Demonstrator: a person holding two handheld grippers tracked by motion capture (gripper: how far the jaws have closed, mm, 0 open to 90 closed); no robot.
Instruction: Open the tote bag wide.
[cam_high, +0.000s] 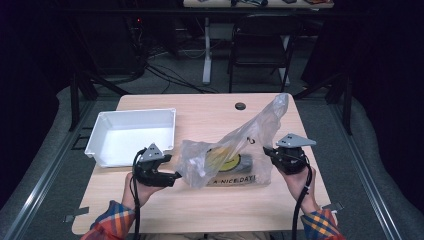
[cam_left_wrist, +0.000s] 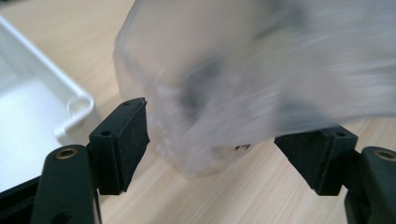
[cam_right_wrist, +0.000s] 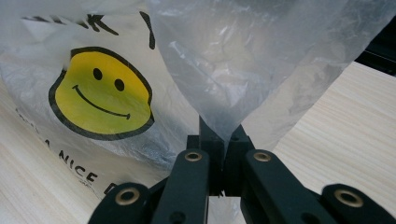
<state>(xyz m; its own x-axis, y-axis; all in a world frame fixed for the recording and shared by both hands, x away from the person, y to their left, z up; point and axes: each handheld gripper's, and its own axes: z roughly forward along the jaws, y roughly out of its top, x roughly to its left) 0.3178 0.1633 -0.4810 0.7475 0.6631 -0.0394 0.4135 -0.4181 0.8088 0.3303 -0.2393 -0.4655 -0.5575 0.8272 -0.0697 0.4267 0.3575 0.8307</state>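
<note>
A clear plastic bag (cam_high: 235, 150) printed with a yellow smiley face (cam_right_wrist: 100, 93) lies across the middle of the wooden table (cam_high: 200, 115), one corner pulled up toward the back right. My right gripper (cam_high: 267, 151) is shut on the bag's edge (cam_right_wrist: 224, 126), the film pinched between its jaws. At the bag's left end my left gripper (cam_high: 175, 172) stands open; in the left gripper view the blurred bag (cam_left_wrist: 224, 93) sits between and beyond the spread jaws, which do not press on it.
A white rectangular bin (cam_high: 132, 135) stands on the left half of the table, just beside my left gripper. A dark round hole (cam_high: 240, 106) marks the table's far edge. A folding chair (cam_high: 260, 45) and cables are on the floor behind.
</note>
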